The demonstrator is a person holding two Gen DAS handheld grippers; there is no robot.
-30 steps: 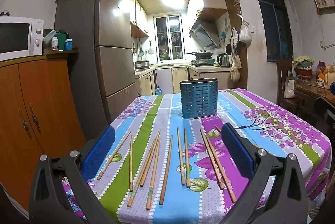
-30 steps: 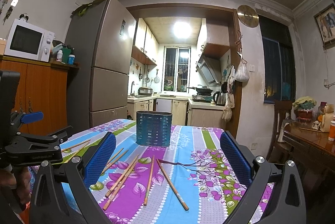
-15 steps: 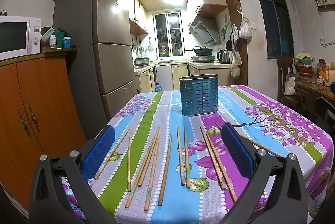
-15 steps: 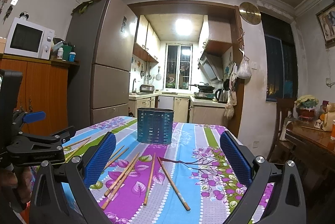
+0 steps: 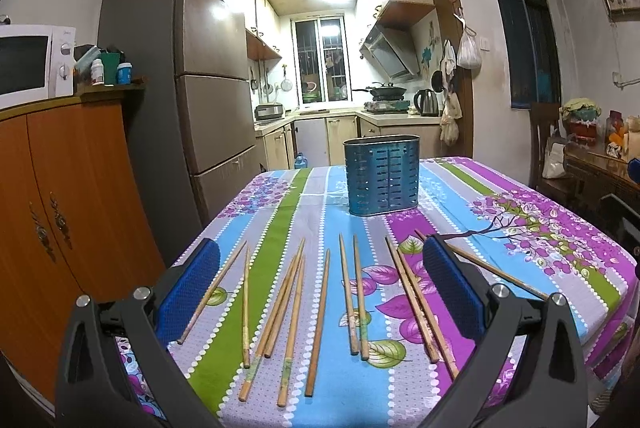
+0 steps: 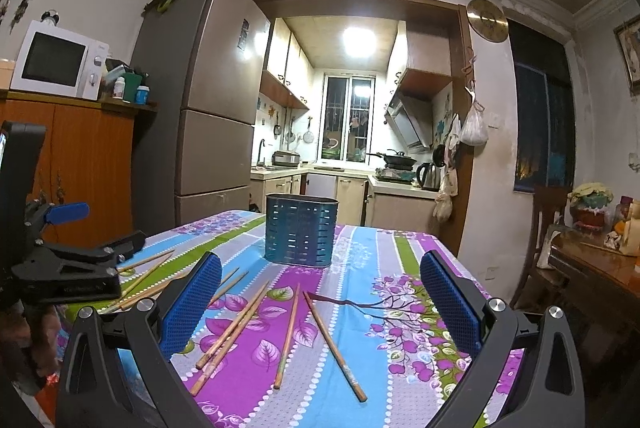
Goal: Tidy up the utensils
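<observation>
**Chopsticks spread before the holder on the bench**

The utensil holder stands upright on the bench, toward its far middle. In front of it the chopsticks lie flat in a loose row running left to right, pointing roughly toward the holder, apart from it. Behind the bench's left side stands the fridge, with a cabinet to its left and a microwave on top of the cabinet. To the bench's right stands a side table.

Wooden chopsticks lie scattered before the upright blue holder
</observation>
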